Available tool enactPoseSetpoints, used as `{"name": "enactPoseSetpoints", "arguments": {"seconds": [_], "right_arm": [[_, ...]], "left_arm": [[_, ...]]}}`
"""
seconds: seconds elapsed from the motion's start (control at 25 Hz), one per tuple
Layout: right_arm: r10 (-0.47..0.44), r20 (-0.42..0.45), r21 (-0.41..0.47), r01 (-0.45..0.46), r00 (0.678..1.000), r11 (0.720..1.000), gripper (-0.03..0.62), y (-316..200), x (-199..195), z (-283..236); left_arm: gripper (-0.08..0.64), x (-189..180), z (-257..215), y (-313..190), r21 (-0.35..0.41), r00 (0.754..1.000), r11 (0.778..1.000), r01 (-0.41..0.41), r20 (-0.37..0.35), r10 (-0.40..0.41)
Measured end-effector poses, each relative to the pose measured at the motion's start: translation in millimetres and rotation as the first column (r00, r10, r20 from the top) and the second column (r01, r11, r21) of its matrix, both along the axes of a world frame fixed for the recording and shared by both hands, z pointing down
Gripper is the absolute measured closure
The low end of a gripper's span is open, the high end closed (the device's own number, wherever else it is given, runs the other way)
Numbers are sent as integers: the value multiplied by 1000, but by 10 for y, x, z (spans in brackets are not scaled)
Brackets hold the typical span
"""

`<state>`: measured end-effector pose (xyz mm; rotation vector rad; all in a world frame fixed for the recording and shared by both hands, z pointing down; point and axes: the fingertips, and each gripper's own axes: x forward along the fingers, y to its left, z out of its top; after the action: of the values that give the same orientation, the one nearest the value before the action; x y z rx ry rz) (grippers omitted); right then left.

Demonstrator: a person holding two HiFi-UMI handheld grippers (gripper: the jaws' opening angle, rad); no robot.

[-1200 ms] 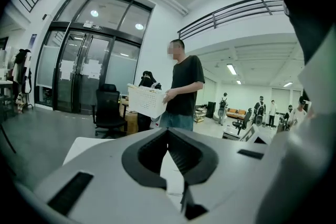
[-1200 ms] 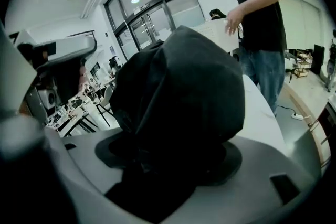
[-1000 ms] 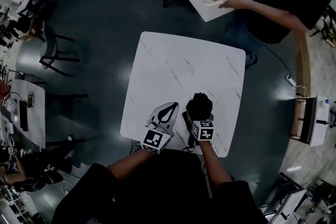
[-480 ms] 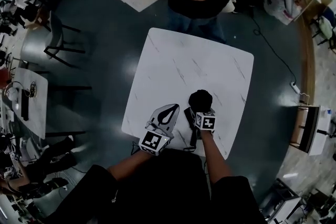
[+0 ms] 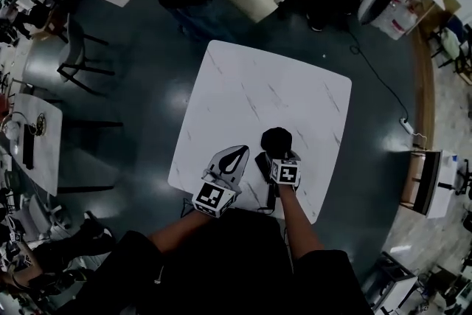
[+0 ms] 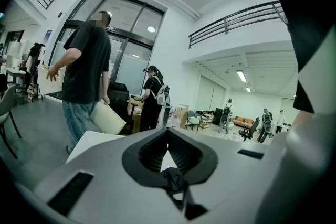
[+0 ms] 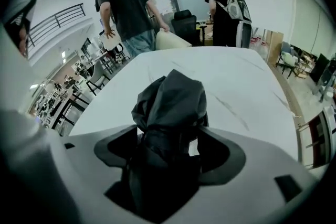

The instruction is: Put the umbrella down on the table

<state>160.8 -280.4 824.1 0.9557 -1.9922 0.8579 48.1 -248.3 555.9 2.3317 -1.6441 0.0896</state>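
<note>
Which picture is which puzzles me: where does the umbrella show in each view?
Head view: lower centre, umbrella at the near side of the table.
Left gripper view: not clearly in it.
Right gripper view: centre, between the opening jaws of the right gripper.
Shared landmark: the white table.

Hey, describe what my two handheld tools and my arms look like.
The left tool and right tool are light grey with black-lined curved jaws, each carrying a cube of black-and-white square markers. The sleeves are dark and end above bare forearms.
</note>
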Motion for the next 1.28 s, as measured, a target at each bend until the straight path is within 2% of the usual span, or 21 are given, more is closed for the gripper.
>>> {"name": "enactPoseSetpoints", "arguments": {"seconds": [0.4,0.68,0.76,0.88,1.0,1.12,1.28], "right_arm": [[62,47,135,-67,997,989,233,191,19,-728],[107,183,229,-148,977,962,236,514,-359,-1516],[110,223,253,-166,969,953,266,634,-518,-1750],[97,249,337,-180,964,924,351,755,-708,-2114],[95,329,411,-233,939,881,542,862,-865,-2484],[54,386,495,-256,921,830,574,1046,-1082,-2818],[24,345,592,-237,938,770,575,1327,-1371,-3021]], "left_arm": [[552,-98,-125,274,27,998,999,-22,-54,23],[552,-254,-230,498,65,995,996,-58,-74,63],[552,-304,-278,581,82,994,994,-73,-78,79],[552,-356,-385,670,112,989,988,-102,-91,113],[552,-410,-493,754,134,984,982,-133,-98,147],[552,-515,-580,871,156,983,976,-153,-80,167],[552,-675,-617,1036,168,984,973,-160,-47,171]]}}
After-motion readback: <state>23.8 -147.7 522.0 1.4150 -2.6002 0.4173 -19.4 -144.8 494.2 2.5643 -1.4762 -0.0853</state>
